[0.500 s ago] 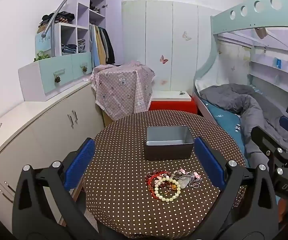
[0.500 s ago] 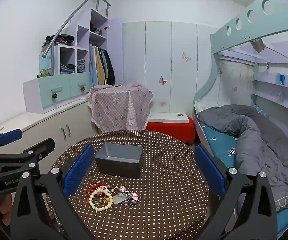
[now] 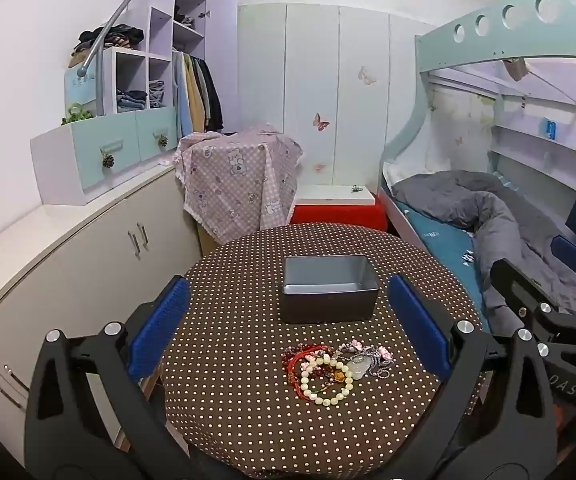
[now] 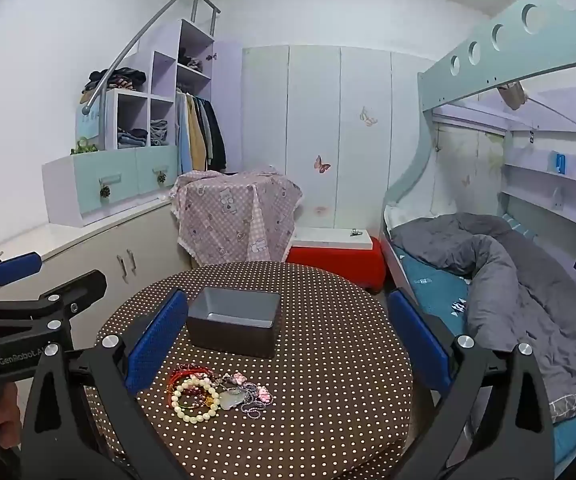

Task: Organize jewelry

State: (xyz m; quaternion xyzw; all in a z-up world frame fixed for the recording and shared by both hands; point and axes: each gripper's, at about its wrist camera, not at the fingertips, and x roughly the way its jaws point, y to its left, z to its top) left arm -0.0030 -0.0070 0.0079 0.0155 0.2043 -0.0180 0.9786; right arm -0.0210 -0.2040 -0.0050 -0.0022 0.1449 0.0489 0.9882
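Note:
A pile of jewelry (image 3: 336, 370) lies on the round brown dotted table (image 3: 248, 400): a white bead bracelet (image 3: 328, 380), red bead strings (image 3: 302, 354) and a purple chain with pink charms (image 3: 372, 358). Behind it stands an empty grey metal box (image 3: 328, 294). My left gripper (image 3: 288, 320) hovers open above the near table, nothing between its blue pads. In the right wrist view the jewelry pile (image 4: 216, 394) and the box (image 4: 234, 320) sit left of centre. My right gripper (image 4: 288, 332) is open and empty, wide of the pile.
White cabinets (image 3: 68, 248) run along the left wall. A cloth-covered stand (image 3: 236, 184) and a red stool (image 3: 336, 214) are behind the table. A bunk bed with a grey quilt (image 3: 488, 216) fills the right. The other gripper shows at each view's edge.
Both views have shifted only slightly; the jewelry and the box lie where they were. Both grippers stay open.

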